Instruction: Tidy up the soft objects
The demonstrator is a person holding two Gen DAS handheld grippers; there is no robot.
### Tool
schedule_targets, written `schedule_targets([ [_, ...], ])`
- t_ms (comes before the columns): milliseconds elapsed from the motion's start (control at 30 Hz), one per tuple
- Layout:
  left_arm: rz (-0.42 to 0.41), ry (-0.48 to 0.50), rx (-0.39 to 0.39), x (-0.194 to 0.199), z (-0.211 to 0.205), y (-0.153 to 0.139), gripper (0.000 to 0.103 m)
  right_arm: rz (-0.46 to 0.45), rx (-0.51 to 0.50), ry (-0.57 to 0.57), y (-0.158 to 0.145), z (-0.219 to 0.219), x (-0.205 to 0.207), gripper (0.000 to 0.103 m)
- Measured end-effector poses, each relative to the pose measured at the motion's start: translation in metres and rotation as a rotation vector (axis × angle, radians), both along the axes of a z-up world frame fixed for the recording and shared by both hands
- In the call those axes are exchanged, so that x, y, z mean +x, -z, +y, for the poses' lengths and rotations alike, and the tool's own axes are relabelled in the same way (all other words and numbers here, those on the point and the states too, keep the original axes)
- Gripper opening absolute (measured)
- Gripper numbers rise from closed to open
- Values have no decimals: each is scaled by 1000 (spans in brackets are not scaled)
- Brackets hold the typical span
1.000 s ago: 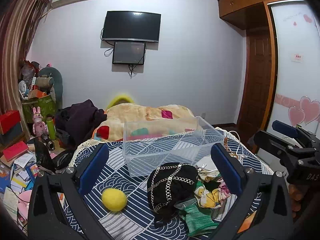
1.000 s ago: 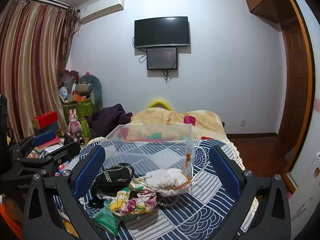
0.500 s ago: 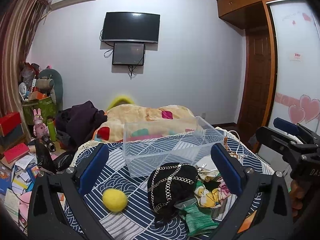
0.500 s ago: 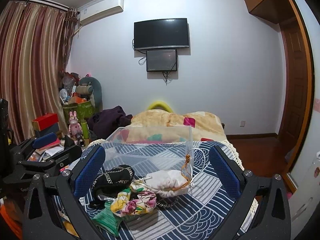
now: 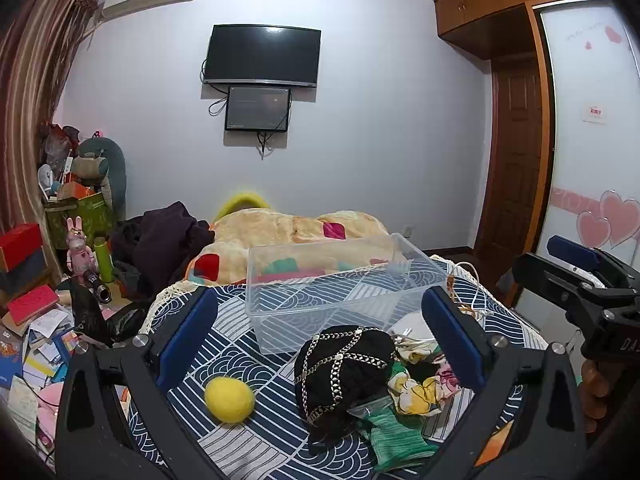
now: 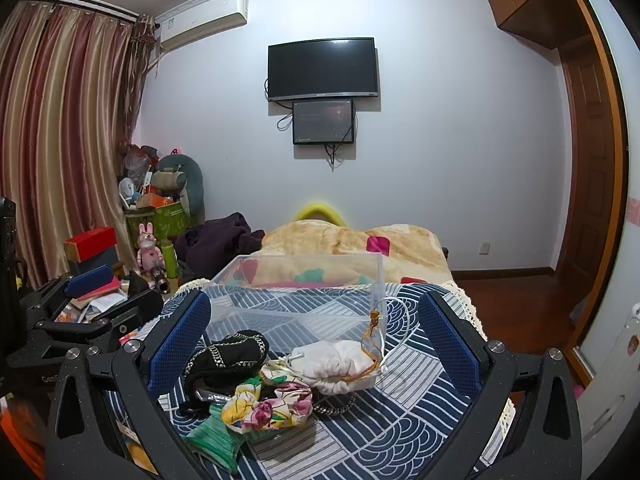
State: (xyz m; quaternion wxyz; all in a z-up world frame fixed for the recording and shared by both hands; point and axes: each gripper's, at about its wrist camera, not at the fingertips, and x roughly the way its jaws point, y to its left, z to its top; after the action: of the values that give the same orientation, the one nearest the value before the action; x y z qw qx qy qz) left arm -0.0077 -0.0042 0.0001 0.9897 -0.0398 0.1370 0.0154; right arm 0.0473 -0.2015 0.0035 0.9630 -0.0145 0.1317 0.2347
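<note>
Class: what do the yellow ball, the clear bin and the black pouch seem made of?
Yellow ball: likely felted wool, with a matte, fuzzy surface.
Clear bin: glossy rigid plastic, see-through.
Black pouch: probably soft fabric, slumped, crossed by metallic-looking chain.

Dim, cool indoor light, soft shadows, sharp centres, and strong fisheye bending with black vignetted corners in both views.

yellow ball (image 5: pixel 229 399), soft pile (image 6: pixel 276 376), clear bin (image 5: pixel 336 284)

A clear rectangular plastic bin (image 5: pixel 332 284) sits on the blue wave-patterned bedspread (image 5: pixel 240 356). Nearer than the bin lie a yellow felt ball (image 5: pixel 229 399), a black chain-trimmed cap (image 5: pixel 344 368) and floral fabric (image 5: pixel 420 394), between the wide-spread left gripper (image 5: pixel 320 344).
</note>
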Motion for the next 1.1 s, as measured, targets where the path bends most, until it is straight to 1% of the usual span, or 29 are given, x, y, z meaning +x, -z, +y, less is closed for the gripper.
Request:
schedule_targets([
  [867, 3, 6, 5, 1, -3, 2, 103, -3, -4, 0, 0, -1, -1, 103],
  [1100, 16, 23, 0, 2, -1, 7, 103, 26, -6, -17, 4, -1, 3, 103],
])
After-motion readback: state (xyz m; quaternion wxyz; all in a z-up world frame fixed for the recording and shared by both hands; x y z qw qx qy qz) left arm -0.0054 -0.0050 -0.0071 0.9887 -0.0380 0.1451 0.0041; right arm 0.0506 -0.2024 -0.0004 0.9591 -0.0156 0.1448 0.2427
